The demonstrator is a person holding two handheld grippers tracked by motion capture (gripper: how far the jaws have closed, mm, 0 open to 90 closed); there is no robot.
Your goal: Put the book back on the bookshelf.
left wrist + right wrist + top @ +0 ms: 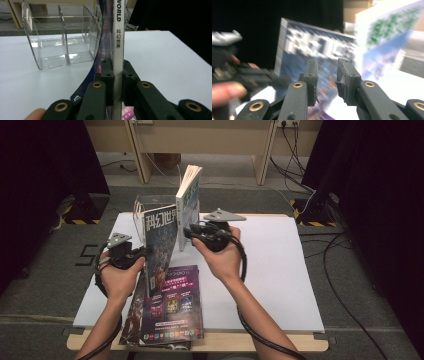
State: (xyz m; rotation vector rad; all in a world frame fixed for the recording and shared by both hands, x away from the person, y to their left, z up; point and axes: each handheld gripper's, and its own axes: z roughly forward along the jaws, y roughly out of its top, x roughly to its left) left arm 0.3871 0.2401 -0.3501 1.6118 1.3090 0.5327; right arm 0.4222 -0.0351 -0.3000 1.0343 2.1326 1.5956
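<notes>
I see one white rectangular table (pixel 280 270) carrying one clear plastic rack (pixel 57 42) with dividers and three glossy magazines: one flat near the front edge (pixel 172 305), one standing in the rack (pixel 189 200), one held upright (pixel 161 250) just in front of it. My left gripper (pixel 117 75) pinches that upright magazine's white spine; my right gripper (pixel 328 75) sits spread, holding nothing, beside its cover.
</notes>
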